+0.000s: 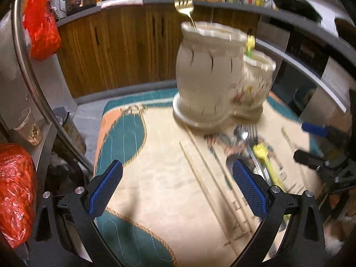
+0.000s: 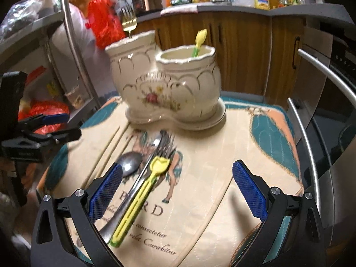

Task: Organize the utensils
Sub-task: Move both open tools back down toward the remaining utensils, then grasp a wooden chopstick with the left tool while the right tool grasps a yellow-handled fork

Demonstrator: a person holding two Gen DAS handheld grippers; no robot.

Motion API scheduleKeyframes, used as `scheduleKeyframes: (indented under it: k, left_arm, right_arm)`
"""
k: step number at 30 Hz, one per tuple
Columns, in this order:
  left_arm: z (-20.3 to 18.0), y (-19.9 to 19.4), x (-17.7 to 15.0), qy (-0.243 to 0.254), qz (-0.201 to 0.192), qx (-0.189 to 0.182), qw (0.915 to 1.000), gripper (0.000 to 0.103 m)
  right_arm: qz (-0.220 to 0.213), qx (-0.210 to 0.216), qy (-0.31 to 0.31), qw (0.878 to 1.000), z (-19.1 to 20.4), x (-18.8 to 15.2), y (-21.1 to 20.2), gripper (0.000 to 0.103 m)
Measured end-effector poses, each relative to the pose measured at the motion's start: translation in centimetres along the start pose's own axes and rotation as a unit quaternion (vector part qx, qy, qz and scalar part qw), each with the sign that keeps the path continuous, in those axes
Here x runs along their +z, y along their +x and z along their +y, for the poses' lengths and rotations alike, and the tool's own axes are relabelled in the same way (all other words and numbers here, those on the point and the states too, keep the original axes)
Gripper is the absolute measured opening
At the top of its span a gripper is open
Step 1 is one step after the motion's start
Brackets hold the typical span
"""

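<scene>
Holder (image 2: 169,89) compartments: gold fork (image 2: 129,23) in taller, yellow spoon (image 2: 199,41) in shorter; both grippers' jaws spread, empty.

My left gripper (image 1: 176,191) hangs with its jaws spread wide, nothing between the blue pads (image 1: 104,191). My right gripper (image 2: 178,191) is the same, jaws wide apart and holding nothing. Each shows at the edge of the other's view, so they sit side by side, apart, both tilted downward.
</scene>
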State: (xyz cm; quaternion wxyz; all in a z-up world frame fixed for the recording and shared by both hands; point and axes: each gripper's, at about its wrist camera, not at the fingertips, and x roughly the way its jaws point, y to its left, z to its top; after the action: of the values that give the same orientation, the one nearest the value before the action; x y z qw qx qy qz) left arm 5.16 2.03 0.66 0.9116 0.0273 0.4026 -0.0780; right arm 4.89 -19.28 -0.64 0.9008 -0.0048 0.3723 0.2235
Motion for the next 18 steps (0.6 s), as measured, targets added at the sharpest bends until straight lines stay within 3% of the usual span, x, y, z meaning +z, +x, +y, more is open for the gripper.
scheduleKeyframes:
  k: [3, 5, 7, 14, 18]
  left_arm:
    - [-0.7, 1.2, -0.7, 0.013, 0.025, 0.002, 0.9996, 0.094]
    - [-1.0, 1.8, -1.1, 0.021, 0.038, 0.004, 0.999, 0.083]
    - [-1.5, 2.3, -1.4, 0.03, 0.049, 0.003, 0.9984, 0.077]
    - [-2.4, 3.1, -1.7, 0.039, 0.06, -0.007, 0.9974, 0.057]
    - [-2.5, 3.2, -1.5, 0.036, 0.055, -0.008, 0.9978, 0.052]
  right_arm:
    - [0.014, 0.001, -0.006, 1.0, 0.4, -0.3, 0.6, 0.098]
    - [0.02, 0.002, -0.009, 1.0, 0.7, -0.4, 0.8, 0.098]
    - [0.027, 0.0, -0.016, 1.0, 1.0, -0.6, 1.1, 0.098]
    - [0.043, -0.011, -0.031, 0.999, 1.6, -0.9, 2.1, 0.097]
    - [0.041, -0.009, -0.03, 0.999, 1.6, -0.9, 2.4, 0.094]
